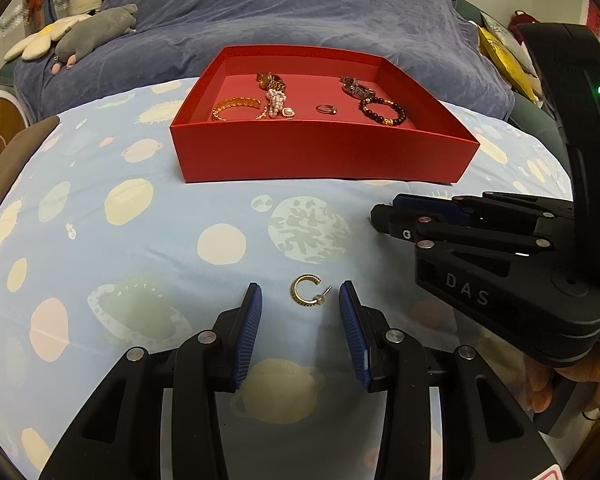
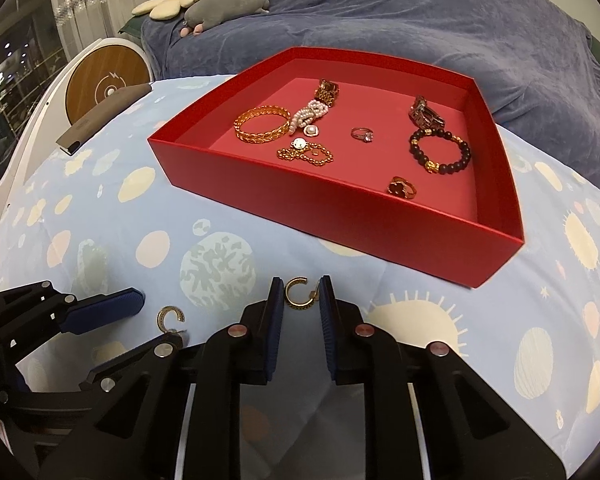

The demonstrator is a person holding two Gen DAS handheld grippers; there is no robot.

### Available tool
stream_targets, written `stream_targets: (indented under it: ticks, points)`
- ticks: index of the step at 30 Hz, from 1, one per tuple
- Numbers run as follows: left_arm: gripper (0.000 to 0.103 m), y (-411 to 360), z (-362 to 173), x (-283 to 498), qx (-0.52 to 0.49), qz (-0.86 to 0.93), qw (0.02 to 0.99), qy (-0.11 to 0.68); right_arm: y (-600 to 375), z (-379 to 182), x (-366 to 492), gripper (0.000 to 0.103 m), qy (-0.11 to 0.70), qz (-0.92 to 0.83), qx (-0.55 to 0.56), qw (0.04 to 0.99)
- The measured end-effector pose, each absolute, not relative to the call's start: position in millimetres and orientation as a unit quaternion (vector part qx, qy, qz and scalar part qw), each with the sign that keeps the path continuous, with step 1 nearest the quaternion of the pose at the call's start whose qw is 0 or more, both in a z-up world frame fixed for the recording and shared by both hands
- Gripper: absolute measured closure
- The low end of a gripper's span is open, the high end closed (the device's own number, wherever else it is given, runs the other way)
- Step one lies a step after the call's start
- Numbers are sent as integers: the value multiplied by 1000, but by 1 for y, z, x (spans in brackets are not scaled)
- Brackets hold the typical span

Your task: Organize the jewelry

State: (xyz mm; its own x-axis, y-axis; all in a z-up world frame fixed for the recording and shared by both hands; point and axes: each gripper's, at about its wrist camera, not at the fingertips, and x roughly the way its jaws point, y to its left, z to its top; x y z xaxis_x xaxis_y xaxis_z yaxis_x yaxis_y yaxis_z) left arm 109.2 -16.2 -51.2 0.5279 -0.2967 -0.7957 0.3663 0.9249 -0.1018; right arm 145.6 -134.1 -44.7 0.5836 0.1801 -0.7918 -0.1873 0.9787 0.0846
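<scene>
On the planet-print bedsheet [image 1: 148, 240] near the red tray [image 1: 324, 156] of jewelry, the left claw [image 1: 300, 300] gapes wide around one gold hoop earring [image 1: 309, 292], while the right claw [image 2: 300, 292], narrower, brackets another hoop earring [image 2: 298, 293].

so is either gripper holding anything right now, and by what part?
Left gripper: nothing, jaws open around a gold hoop earring on the sheet. Right gripper brackets another hoop earring; contact cannot be told.
</scene>
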Motion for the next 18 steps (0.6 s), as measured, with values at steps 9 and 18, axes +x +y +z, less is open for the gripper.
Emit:
stream_targets:
  ticks: [9,18]
  points:
    - [64,-28,-55,109,70,-201,879,426,-167,-40,118,85,464,89,32,881]
    - [81,-26,-55,111,59,-192,882,426,-165,-31,113,85,458,92,35,884]
